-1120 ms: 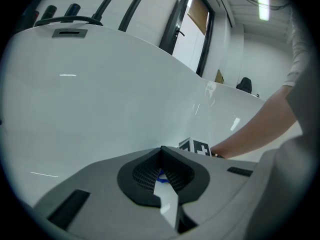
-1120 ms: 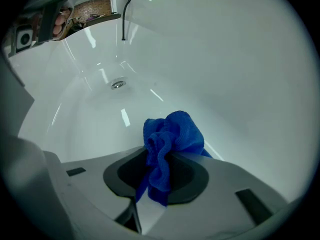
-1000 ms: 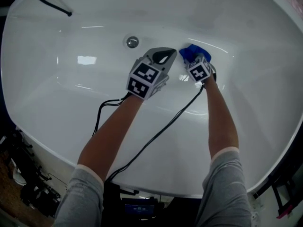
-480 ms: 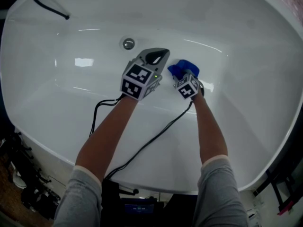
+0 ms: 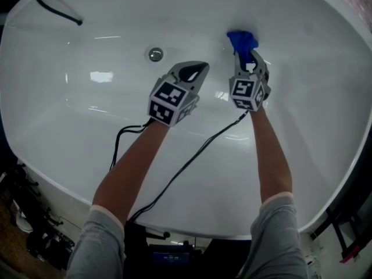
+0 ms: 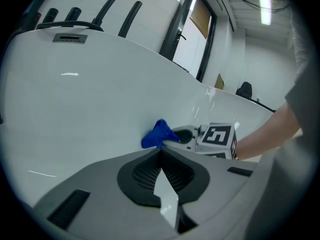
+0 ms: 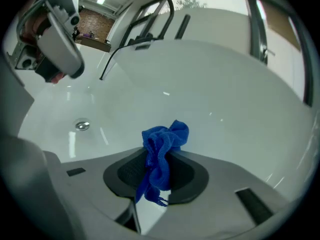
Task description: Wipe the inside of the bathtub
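Observation:
The white bathtub (image 5: 87, 109) fills the head view. My right gripper (image 5: 247, 54) is shut on a blue cloth (image 5: 242, 40), which presses against the tub's far inner wall. In the right gripper view the bunched blue cloth (image 7: 161, 154) hangs pinched between the jaws of the right gripper (image 7: 162, 176). My left gripper (image 5: 195, 70) hovers over the tub floor just left of the right one, jaws shut with nothing between them. In the left gripper view the left gripper (image 6: 161, 156) points at the tub wall, with the blue cloth (image 6: 157, 134) and the right gripper's marker cube (image 6: 217, 137) beyond.
A round metal drain (image 5: 155, 54) sits in the tub floor left of the grippers, seen as the drain (image 7: 82, 126) in the right gripper view. A black hose (image 5: 55, 4) lies at the tub's far left rim. Cables (image 5: 174, 179) trail from both grippers over the near rim.
My right gripper has pushed the blue cloth away from me, up the tub's far wall and slightly right. The left gripper has stayed nearly in place.

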Motion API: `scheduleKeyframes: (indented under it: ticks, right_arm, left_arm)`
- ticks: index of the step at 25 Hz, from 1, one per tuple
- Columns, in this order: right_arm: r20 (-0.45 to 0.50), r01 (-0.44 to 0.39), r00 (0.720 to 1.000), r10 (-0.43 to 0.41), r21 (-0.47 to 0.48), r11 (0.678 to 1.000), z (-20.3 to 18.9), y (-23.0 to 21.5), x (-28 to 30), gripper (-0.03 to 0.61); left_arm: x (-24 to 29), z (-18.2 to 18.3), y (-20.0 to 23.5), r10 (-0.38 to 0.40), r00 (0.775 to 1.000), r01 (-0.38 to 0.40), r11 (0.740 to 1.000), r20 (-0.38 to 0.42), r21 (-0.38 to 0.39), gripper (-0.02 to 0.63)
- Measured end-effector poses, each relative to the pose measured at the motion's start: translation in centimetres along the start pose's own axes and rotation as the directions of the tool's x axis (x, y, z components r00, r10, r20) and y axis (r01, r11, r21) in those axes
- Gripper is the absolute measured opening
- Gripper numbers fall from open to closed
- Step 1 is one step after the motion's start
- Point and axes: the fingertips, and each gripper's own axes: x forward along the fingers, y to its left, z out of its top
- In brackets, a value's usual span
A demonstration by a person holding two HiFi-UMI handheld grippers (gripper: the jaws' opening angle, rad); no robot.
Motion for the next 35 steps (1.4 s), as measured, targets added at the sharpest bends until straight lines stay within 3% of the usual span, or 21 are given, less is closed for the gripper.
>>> scheduleKeyframes:
  ticks: [2,6,9,11,14,16,21,25,35]
  right_arm:
    - [0.073,0.073,0.995,-0.069,-0.055,0.996,2.3,-2.4,-0.2,0.115]
    - [0.078,0.105,0.993,-0.092,-0.173,0.979,3.2,-3.8,2.8,0.115]
    - [0.14,0.166,0.98,-0.141,-0.189,0.968,5.3,-5.0,2.5,0.115]
    - [0.226,0.247,0.951,-0.21,-0.152,0.957,8.1,-7.1,0.2,0.115]
    - [0.39,0.388,0.857,-0.337,-0.059,0.92,14.7,-12.9,-4.3,0.115]
    - [0.419,0.446,0.823,-0.383,-0.059,0.893,18.1,-15.9,-5.9,0.115]
    - [0.369,0.441,0.86,-0.353,-0.19,0.877,17.7,-16.3,-3.2,0.112]
    - [0.281,0.374,0.907,-0.314,-0.193,0.907,13.9,-13.1,-1.2,0.109]
    - [0.16,0.235,0.967,-0.196,-0.282,0.93,6.4,-6.5,2.6,0.109]
  left_arm:
    - [0.4,0.2,-0.3,-0.008,1.0,0.008,1.0,0.006,0.008,-0.008]
    - [0.4,-0.1,0.2,-0.008,1.0,0.008,1.0,0.004,0.012,-0.008]
    - [0.4,-0.6,0.5,-0.013,1.0,0.013,1.0,0.002,0.005,-0.008]
    - [0.3,-0.6,0.4,-0.014,1.0,0.014,1.0,-0.001,-0.003,-0.008]
    - [0.3,-0.2,0.3,-0.014,1.0,0.014,1.0,0.01,-0.005,-0.008]
    - [0.3,0.2,0.2,-0.016,1.0,0.016,1.0,0.021,-0.008,-0.008]
    - [0.7,0.6,-0.8,-0.026,0.999,0.026,1.0,0.025,-0.012,-0.008]
    - [0.7,0.0,-0.6,-0.023,1.0,0.023,1.0,0.012,-0.006,-0.008]
    - [1.2,-1.4,0.1,-0.002,1.0,0.003,1.0,0.016,-0.018,-0.008]
